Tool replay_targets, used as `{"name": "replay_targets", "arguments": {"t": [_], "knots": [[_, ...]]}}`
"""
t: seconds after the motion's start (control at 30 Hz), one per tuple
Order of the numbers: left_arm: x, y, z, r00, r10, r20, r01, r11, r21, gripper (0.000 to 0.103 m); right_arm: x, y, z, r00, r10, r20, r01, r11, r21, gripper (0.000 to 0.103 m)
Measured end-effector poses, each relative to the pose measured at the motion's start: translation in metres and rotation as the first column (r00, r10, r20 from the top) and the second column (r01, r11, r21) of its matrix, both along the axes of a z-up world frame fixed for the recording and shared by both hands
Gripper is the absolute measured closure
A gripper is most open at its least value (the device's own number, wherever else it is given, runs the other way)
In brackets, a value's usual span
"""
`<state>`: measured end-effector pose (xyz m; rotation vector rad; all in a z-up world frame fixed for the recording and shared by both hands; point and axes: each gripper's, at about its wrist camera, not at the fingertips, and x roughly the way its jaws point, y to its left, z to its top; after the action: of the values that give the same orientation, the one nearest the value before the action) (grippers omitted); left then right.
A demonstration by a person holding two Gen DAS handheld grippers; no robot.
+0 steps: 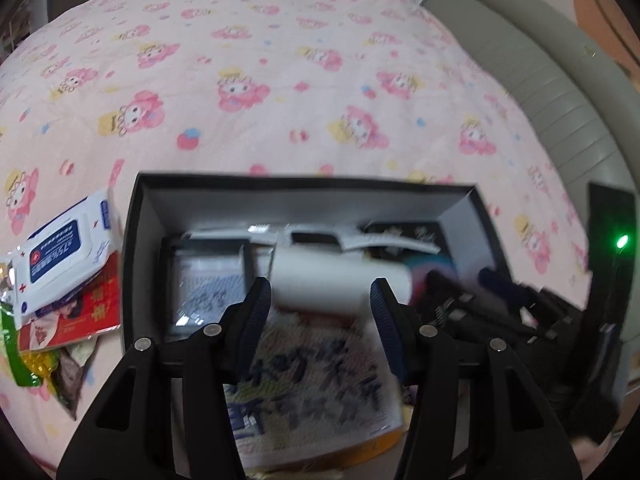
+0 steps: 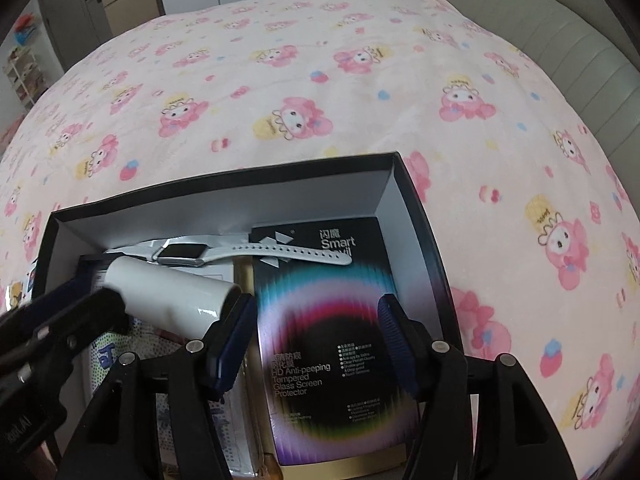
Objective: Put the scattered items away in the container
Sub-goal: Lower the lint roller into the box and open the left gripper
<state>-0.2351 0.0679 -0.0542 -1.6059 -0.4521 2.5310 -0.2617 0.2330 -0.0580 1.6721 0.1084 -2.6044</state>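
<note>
A black open box (image 1: 144, 216) (image 2: 420, 216) sits on the pink bed. Inside lie a white cylinder (image 1: 340, 280) (image 2: 168, 296), a white-strap smartwatch (image 2: 184, 258) (image 1: 320, 238), a screen protector pack (image 2: 332, 320) and printed packets (image 1: 312, 384). My left gripper (image 1: 320, 304) is open over the box, its fingers either side of the cylinder without clamping it; it also shows in the right wrist view (image 2: 72, 320). My right gripper (image 2: 316, 332) is open and empty above the screen protector pack. A wet-wipes pack (image 1: 64, 256) and snack packets (image 1: 76, 316) lie left of the box.
The pink cartoon-print blanket (image 1: 280, 80) (image 2: 320, 80) covers the bed. A padded grey headboard (image 1: 532, 64) runs along the right. A black device with a green light (image 1: 620, 242) stands right of the box. Cardboard boxes and shelves (image 2: 128, 0) stand beyond the bed.
</note>
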Motion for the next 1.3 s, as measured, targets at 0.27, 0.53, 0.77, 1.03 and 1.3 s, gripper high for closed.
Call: {"name": "replay_targets", "arguments": {"t": [0.27,0.53,0.77,1.03,1.3], "knots": [[-0.008,0.006,-0.028,0.997,-0.020,0.068,0.027,0.995,-0.093,0.052,-0.010,0.011,-0.010,0.998,-0.066,0.021,0.067,0.997,-0.037,0.043],[-0.018,-0.005,-0.044,0.995,0.033,0.096,-0.022,0.993,-0.113,0.056,-0.018,-0.002,-0.020,0.999,0.012,0.045,-0.005,0.987,-0.160,0.043],[-0.010,-0.008,-0.030,0.998,0.011,0.066,-0.005,0.996,-0.091,0.058,-0.013,-0.007,-0.016,0.998,0.049,0.037,-0.041,0.984,-0.176,0.043],[0.010,-0.013,0.004,0.999,-0.026,-0.040,0.024,0.998,-0.066,0.046,0.007,-0.009,0.010,0.999,0.019,-0.040,-0.020,0.999,-0.034,0.042],[0.040,-0.024,0.035,0.991,-0.024,-0.129,0.016,0.998,-0.060,0.046,0.039,-0.025,0.037,0.990,0.065,-0.127,-0.075,0.995,-0.072,0.042]]}}
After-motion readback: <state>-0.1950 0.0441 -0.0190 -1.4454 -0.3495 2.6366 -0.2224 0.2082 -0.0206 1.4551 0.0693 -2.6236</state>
